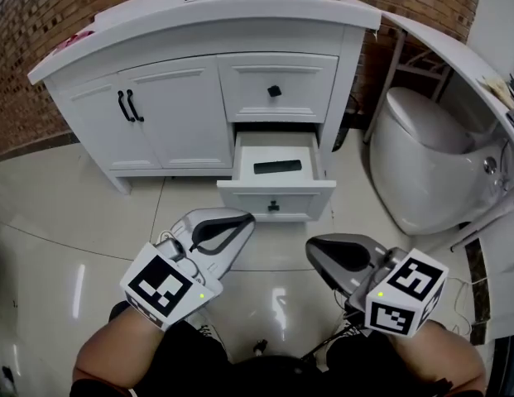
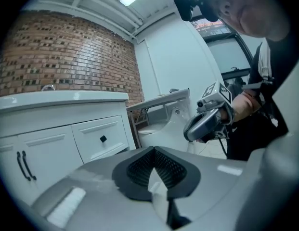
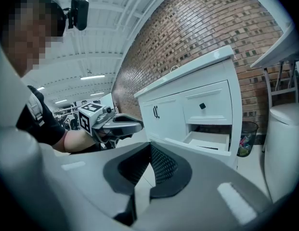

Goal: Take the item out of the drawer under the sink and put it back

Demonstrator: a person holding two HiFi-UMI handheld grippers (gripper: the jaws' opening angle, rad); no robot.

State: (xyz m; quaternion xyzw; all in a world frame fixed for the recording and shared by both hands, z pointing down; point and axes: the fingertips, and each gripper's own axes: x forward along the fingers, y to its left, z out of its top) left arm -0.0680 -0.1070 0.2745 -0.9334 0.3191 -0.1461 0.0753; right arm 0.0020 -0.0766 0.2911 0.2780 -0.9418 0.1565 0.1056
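The white vanity's lower drawer stands pulled out under the sink. A flat black item lies inside it. My left gripper hovers low over the floor, short of the drawer, shut and empty. My right gripper is beside it, farther back, also shut with nothing in it. In the left gripper view the pads meet, and the right gripper shows beyond them. In the right gripper view the open drawer is ahead, with the left gripper at the left.
A white toilet stands right of the vanity. A shut upper drawer and double doors flank the open one. A bin sits between vanity and toilet. Cables lie on the glossy tiled floor by my legs.
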